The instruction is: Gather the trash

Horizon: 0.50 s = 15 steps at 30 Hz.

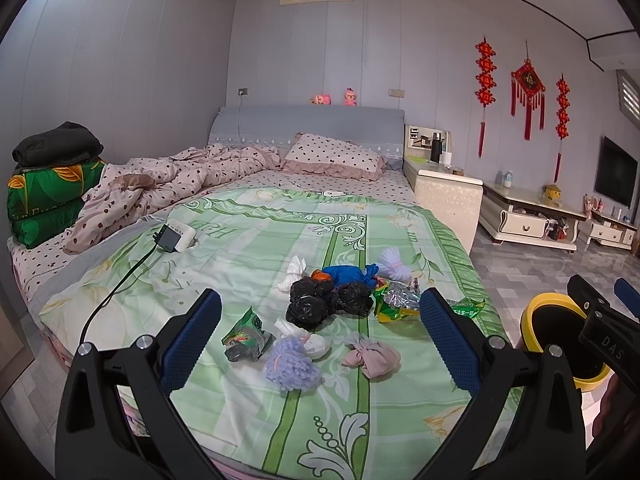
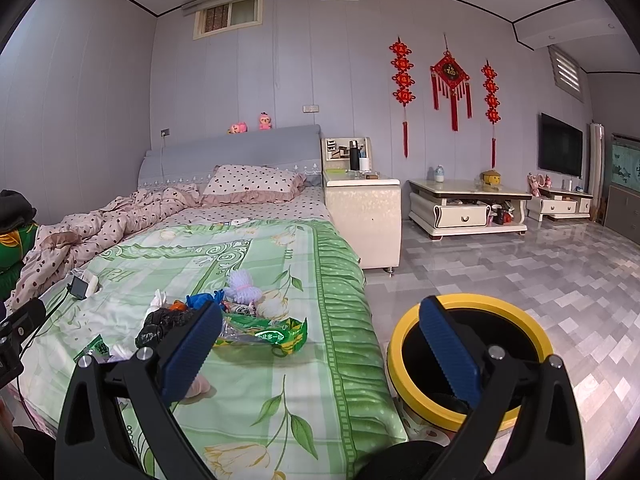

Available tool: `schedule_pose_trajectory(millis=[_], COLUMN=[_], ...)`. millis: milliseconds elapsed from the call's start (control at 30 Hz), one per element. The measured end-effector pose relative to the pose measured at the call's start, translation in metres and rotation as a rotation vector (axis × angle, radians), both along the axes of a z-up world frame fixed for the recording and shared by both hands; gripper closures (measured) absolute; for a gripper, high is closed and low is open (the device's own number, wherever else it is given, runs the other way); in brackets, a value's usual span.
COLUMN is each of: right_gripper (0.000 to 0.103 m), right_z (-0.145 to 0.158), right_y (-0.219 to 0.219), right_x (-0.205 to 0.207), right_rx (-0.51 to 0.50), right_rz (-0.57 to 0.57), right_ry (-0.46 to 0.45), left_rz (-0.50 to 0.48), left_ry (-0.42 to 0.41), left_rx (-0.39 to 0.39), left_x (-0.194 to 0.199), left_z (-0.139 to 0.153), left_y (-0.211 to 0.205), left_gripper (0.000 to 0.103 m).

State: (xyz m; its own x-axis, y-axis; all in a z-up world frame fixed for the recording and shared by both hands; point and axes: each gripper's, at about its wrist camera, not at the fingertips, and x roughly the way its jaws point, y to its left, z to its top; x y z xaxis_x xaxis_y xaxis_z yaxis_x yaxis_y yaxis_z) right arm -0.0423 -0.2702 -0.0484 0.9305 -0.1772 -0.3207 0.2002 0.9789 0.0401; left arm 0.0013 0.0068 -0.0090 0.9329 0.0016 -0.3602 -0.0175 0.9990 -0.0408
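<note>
Left gripper (image 1: 320, 332): jaws spread wide, holding nothing, hovering above the bed's foot end.
Right gripper (image 2: 320, 344): jaws spread wide and empty, one finger over the bed edge, the other over the bin.
Bed (image 1: 248, 256): green floral cover, trash scattered near its foot.
Black bags (image 1: 324, 300): crumpled cluster at 12 o'clock from the left gripper's centre, touching a blue bundle (image 1: 348, 274).
Green wrappers (image 1: 394, 304): at 2 o'clock of the black bags; another green packet (image 1: 246, 334) lies at 8 o'clock.
Purple yarn bundle (image 1: 292, 364): beside a pink cloth knot (image 1: 374, 356).
Bin (image 2: 468, 360): yellow-rimmed, black inside, on the floor just beside the bed.
</note>
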Motion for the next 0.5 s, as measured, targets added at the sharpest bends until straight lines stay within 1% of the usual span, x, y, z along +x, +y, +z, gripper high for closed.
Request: schedule_pose_trajectory(millis=[500], right_gripper=[0.008], right_z=[-0.0004], right_y=[-0.0007], right_x=[0.0004], right_rx=[0.003], right_rz=[0.000], right_ry=[0.003], left_rz=[-0.001], left_ry=[0.004], left_rx=[0.000], left_x=[0.0006], left_z=[-0.0007], left_y=[-0.0004], left_gripper=[0.008])
